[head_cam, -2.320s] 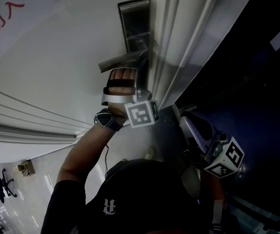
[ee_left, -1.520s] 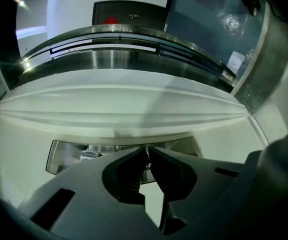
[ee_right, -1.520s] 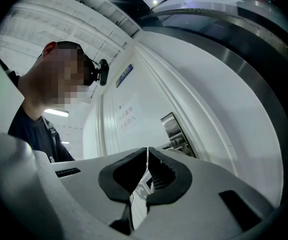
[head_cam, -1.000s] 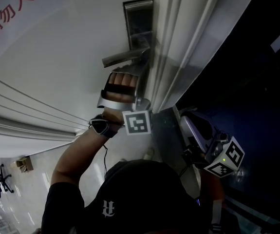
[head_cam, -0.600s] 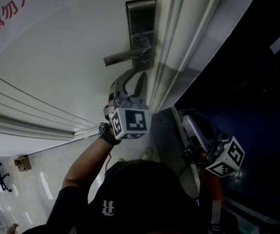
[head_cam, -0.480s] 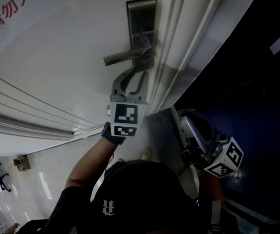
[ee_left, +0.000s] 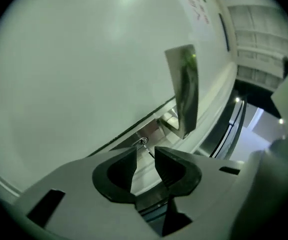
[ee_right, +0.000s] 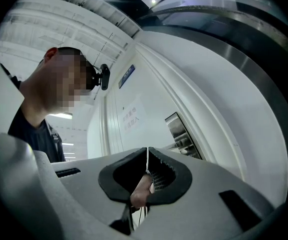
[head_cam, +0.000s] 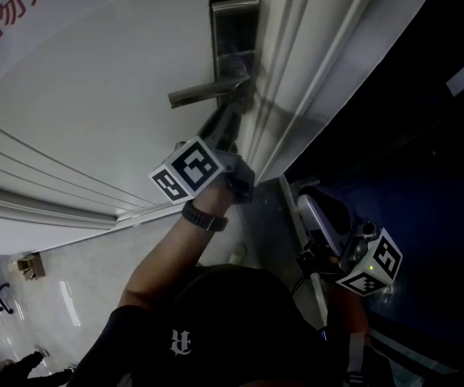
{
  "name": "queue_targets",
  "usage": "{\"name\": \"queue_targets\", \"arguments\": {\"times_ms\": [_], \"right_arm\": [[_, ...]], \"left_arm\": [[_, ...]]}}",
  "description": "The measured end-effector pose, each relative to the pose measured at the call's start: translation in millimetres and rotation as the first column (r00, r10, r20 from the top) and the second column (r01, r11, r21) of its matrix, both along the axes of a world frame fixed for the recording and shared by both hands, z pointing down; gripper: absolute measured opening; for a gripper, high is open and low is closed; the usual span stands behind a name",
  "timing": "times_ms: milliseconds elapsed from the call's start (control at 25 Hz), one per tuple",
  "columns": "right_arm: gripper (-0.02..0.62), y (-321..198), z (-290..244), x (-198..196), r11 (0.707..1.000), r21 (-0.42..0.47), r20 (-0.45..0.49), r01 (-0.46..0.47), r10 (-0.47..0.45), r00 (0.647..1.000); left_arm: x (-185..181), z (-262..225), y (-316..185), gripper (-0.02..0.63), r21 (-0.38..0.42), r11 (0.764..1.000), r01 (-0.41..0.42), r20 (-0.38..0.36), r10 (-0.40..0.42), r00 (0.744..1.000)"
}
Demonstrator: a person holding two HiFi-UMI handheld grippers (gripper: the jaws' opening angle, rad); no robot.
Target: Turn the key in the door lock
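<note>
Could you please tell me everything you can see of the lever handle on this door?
The lever handle is a flat, straight bar of brushed grey metal with dull reflections. It springs from the lower part of a tall rectangular metal lock plate on the white door and juts sideways, away from the door's edge. Nothing grips it. The left gripper sits just beneath it, jaws apart, pointing at the key in the plate.
</note>
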State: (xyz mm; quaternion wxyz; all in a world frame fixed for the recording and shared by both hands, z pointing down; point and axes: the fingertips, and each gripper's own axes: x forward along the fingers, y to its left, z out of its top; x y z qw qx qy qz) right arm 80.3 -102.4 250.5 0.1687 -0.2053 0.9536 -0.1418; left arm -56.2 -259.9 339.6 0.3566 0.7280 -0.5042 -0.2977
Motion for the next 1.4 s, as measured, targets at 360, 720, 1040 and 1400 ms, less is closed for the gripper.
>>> {"name": "queue_targets", "arguments": {"times_ms": [360, 720, 1040, 1400], "right_arm": [[0.017, -6.0, 3.2, 8.4, 0.999, -0.033, 0.018, 0.007, -0.006, 1.0], [0.016, -12.3, 3.7, 9.7, 0.997, -0.068, 0.045, 0.034, -0.031, 0.998], [0.017, -19.9, 8.0, 13.1, 0.994, -0.097, 0.059, 0.043, -0.038, 0.998], [0.017, -25.3, 12.4, 9.1, 0.993, -0.099, 0.058, 0.062, -0.056, 0.997]], "left_arm": [[10.7, -1.0, -18.8, 0.096, -0.011, 1.0, -0.009, -0.187, 0.006, 0.982], [8.8, -4.5, -25.3, 0.075, 0.018, 0.998, 0.067, -0.203, -0.062, 0.977], [10.2, -5.9, -21.8, 0.066, 0.011, 0.998, 0.057, -0.206, -0.054, 0.977], [13.4, 0.0, -16.9, 0.066, 0.007, 0.999, 0.037, -0.213, -0.035, 0.976]]}}
